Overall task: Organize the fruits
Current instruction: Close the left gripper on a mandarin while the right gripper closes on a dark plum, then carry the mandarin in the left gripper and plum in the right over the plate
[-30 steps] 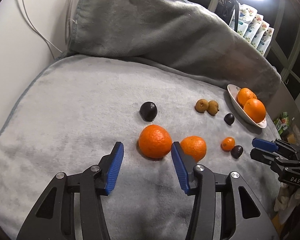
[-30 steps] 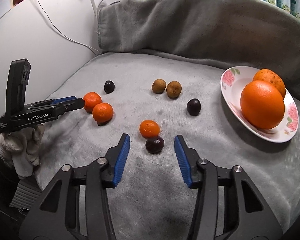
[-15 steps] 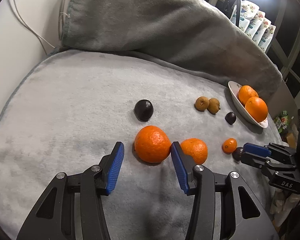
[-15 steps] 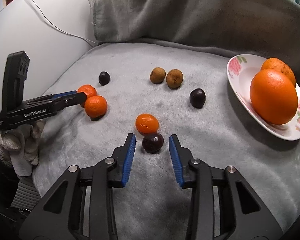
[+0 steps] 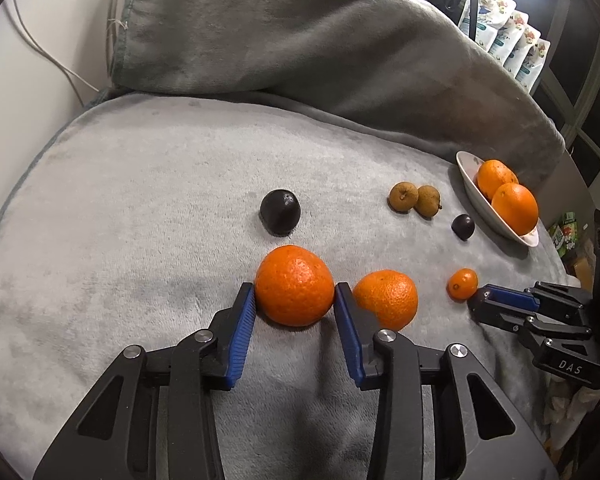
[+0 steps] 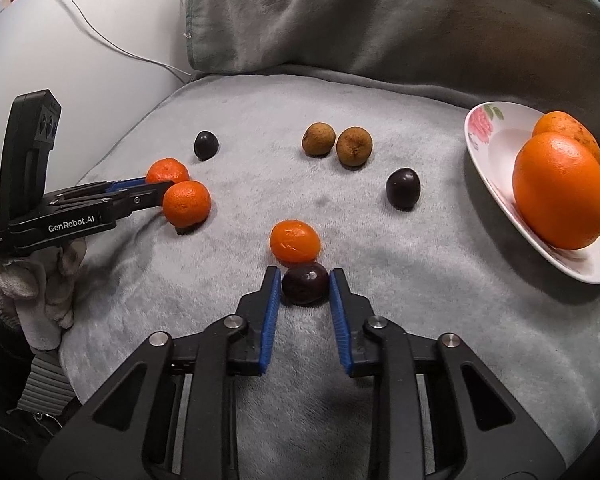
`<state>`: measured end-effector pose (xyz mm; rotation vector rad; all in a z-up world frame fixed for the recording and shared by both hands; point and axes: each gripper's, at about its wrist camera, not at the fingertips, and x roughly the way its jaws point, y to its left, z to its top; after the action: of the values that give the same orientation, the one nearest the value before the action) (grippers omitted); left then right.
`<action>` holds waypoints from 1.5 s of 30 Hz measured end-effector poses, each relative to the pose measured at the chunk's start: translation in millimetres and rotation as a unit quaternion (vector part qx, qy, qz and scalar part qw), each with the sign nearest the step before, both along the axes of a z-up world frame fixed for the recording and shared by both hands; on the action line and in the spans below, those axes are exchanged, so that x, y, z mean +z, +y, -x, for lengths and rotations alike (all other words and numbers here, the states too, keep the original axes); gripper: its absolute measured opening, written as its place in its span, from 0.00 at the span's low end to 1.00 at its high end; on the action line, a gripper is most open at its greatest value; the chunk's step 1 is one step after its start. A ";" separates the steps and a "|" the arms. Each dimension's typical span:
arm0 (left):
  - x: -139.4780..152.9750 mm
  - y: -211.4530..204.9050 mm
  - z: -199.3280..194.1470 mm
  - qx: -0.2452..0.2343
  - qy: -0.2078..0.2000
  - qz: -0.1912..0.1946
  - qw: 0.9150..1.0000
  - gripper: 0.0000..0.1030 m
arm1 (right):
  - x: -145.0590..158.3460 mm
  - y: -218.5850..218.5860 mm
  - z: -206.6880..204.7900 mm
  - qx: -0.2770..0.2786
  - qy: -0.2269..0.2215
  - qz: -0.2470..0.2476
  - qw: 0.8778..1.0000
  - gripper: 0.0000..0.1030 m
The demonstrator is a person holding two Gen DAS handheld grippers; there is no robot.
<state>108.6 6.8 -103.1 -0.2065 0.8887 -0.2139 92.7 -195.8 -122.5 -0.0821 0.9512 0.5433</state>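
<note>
Both grippers have just been closing on fruit: the left gripper (image 5: 295, 298), spread around the big mandarin (image 5: 295, 285) half a second ago, now has its blue pads against the fruit's two sides, and the right gripper (image 6: 305, 286), which dropped a little toward the near edge of the blanket (image 5: 140, 200), now pinches the dark plum (image 6: 305, 283) between its pads. Each fruit rests on the grey blanket, not yet lifted.

Just right of the held mandarin lies a second mandarin (image 5: 386, 298), touching or nearly touching the outer face of the left gripper's right finger. Just beyond the pinched plum sits a small orange kumquat (image 6: 295, 241), touching it or very close. Farther off are two more dark plums (image 6: 403, 189), a pair of brown fruits (image 6: 354, 147), and at the far right a flowered plate (image 6: 488, 136) holding two large oranges (image 6: 560, 196).

Risks, as I judge them: the plum is small, smooth and gripped near the pad tips, so a quick lift could squirt it out and send it rolling over the soft cloth. Raising it may also nudge the kumquat. The left finger could drag the neighbouring mandarin along. Squeezing harder might bruise either fruit
</note>
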 end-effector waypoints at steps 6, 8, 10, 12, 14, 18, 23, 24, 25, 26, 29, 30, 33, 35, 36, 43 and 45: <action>1.5 0.6 0.3 0.002 -0.001 0.002 1.000 0.36 | 0.2 -0.5 0.4 -0.003 -0.001 0.002 1.000 0.24; 2.8 1.5 0.8 0.005 -0.003 0.004 1.000 0.36 | 1.7 -0.1 1.4 -0.005 -0.006 0.002 1.000 0.24; 4.4 2.6 1.6 0.007 -0.004 0.005 1.000 0.36 | 4.6 -2.9 3.1 -0.008 -0.011 -0.003 1.000 0.24; 7.2 4.5 2.2 0.009 -0.008 0.006 1.000 0.36 | 8.8 -7.1 4.9 -0.013 -0.016 -0.010 1.000 0.24; 10.8 5.5 2.1 0.009 -0.012 0.009 1.000 0.36 | 13.0 -12.0 6.4 -0.018 -0.020 -0.017 0.999 0.24; 19.2 0.2 1.8 0.002 -0.023 0.014 1.000 0.36 | 22.3 -24.4 10.5 -0.032 -0.033 -0.028 0.999 0.24; 25.8 -20.1 0.2 -0.015 -0.032 0.013 0.999 0.36 | 33.0 -42.4 14.7 -0.052 -0.046 -0.040 0.997 0.24; 27.3 -25.1 -0.7 -0.019 -0.034 0.014 0.999 0.36 | 35.6 -46.5 14.9 -0.057 -0.050 -0.043 0.996 0.24; 28.3 -29.2 -1.4 -0.023 -0.036 0.015 0.999 0.36 | 37.6 -50.0 15.5 -0.061 -0.052 -0.045 0.996 0.24; 29.8 -35.5 -1.9 -0.027 -0.039 0.016 0.999 0.36 | 40.4 -55.5 16.5 -0.067 -0.055 -0.048 0.995 0.24; 34.5 -48.5 -6.3 -0.040 -0.045 0.019 0.998 0.36 | 47.6 -68.3 18.1 -0.078 -0.063 -0.052 0.994 0.24; 36.5 -52.8 -6.6 -0.045 -0.047 0.019 0.998 0.36 | 50.0 -73.3 20.4 -0.083 -0.067 -0.053 0.993 0.24; 40.0 -68.9 -10.2 -0.061 -0.052 0.020 0.997 0.36 | 55.8 -85.1 23.3 -0.096 -0.074 -0.057 0.991 0.24; 42.0 -80.9 -12.4 -0.073 -0.054 0.021 0.996 0.36 | 59.3 -92.4 25.0 -0.104 -0.080 -0.059 0.990 0.24; 42.9 -86.8 -14.1 -0.077 -0.055 0.021 0.995 0.36 | 61.1 -96.3 26.0 -0.108 -0.082 -0.059 0.989 0.24; 50.8 -121.2 -25.8 -0.110 -0.065 0.023 0.992 0.36 | 68.9 -121.3 25.2 -0.135 -0.095 -0.063 0.984 0.24; 52.4 -129.0 -30.5 -0.117 -0.065 0.026 0.991 0.36 | 69.8 -127.8 23.0 -0.143 -0.098 -0.063 0.983 0.24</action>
<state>139.1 -122.2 -50.7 -0.1349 0.7763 -0.4643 69.7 -323.6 -52.7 0.1125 0.7191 0.3222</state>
